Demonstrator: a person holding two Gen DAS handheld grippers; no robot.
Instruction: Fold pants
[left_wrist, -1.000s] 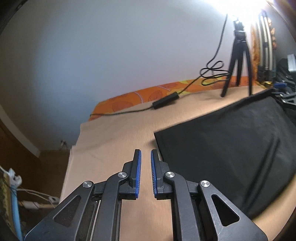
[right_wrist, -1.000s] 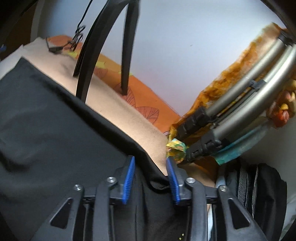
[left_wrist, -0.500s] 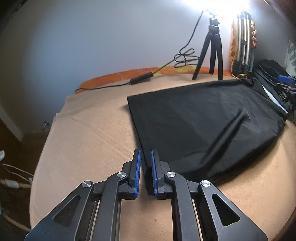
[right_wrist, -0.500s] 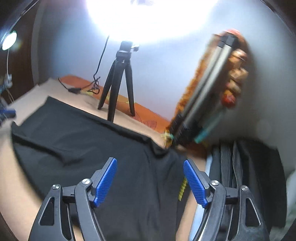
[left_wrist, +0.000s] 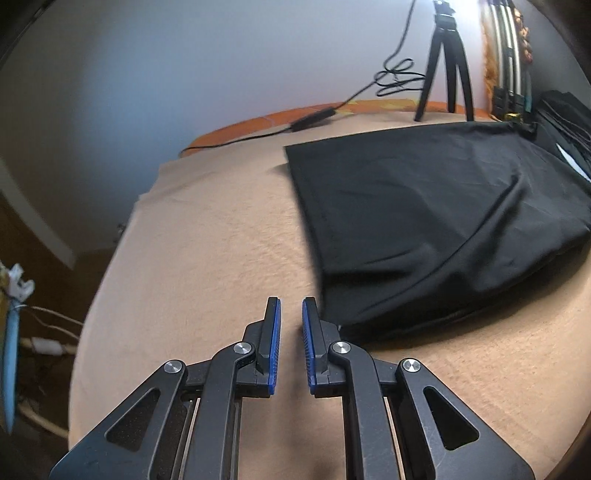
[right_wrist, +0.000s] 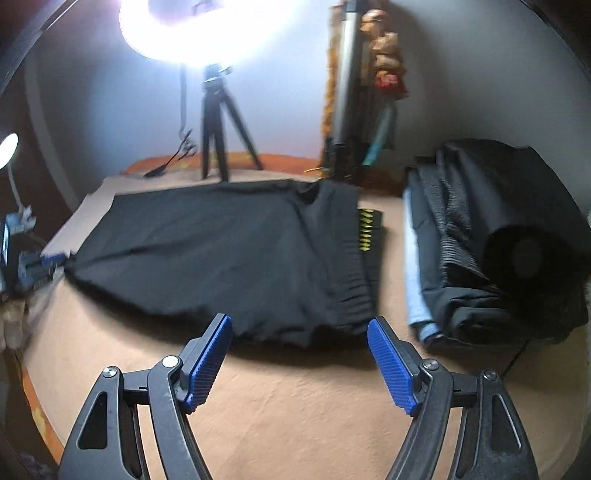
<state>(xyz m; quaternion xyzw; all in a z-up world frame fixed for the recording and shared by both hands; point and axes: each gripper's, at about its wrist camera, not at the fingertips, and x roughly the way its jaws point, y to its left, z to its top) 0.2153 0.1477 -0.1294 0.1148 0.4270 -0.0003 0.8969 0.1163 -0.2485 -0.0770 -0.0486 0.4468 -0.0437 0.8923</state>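
Pants (right_wrist: 229, 251): one; claws: two.

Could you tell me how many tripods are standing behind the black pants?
1 for certain: a small black tripod stands on the bed's far edge behind the pants. The metal legs leaning by the wall to its right may be a second, folded one.

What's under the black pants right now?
The black pants lie flat on the tan blanket, which shows all around them. Anything beneath the fabric is covered.

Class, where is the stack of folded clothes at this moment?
In the right wrist view, the stack of folded clothes sits at right on the tan blanket, beside the black pants' waistband.
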